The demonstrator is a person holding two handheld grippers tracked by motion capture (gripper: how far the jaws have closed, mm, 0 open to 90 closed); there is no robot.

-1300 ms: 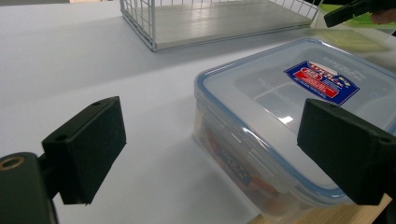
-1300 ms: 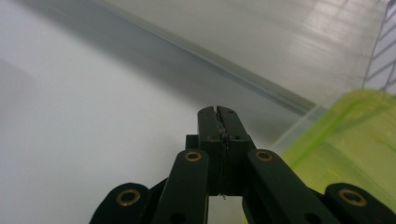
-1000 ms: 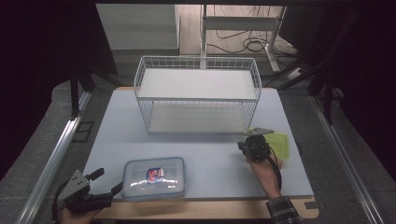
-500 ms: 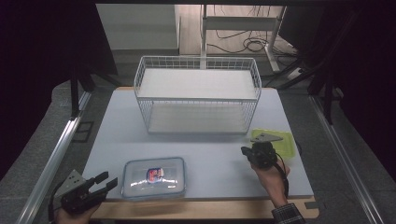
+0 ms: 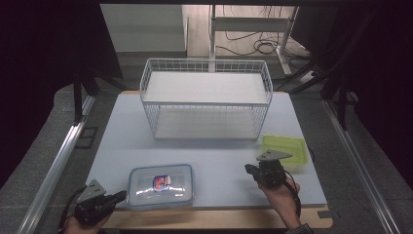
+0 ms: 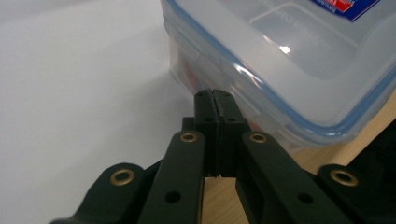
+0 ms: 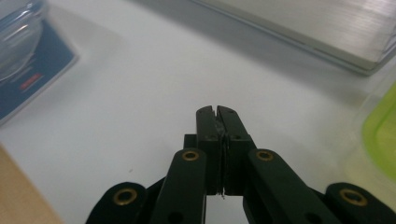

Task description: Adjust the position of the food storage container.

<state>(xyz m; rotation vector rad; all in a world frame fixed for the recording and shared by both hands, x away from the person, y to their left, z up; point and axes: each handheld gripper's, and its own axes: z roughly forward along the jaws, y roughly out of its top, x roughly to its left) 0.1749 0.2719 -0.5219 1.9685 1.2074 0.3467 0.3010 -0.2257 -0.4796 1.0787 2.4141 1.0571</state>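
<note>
A clear lidded container (image 5: 160, 184) with a blue seal and a red and blue label lies near the table's front edge. My left gripper (image 5: 117, 197) sits just left of it. Its jaws have just been closing and now stand shut with nothing between them. In the left gripper view the shut tips (image 6: 215, 94) sit at the container's (image 6: 299, 60) side wall, just below the lid's rim. My right gripper (image 5: 248, 168) is shut and empty, pointing left over the bare white mat. Its tips (image 7: 216, 111) meet above the mat.
A white wire basket (image 5: 207, 100) with two shelves stands at the back middle of the mat. A green-lidded box (image 5: 285, 148) lies right of my right gripper, and its edge (image 7: 380, 135) shows in the right gripper view. Bare wood (image 5: 219, 219) runs along the table's front edge.
The left gripper's jaws went from wide open to shut beside the container. The right gripper drew back from the green box toward the table's near side.
</note>
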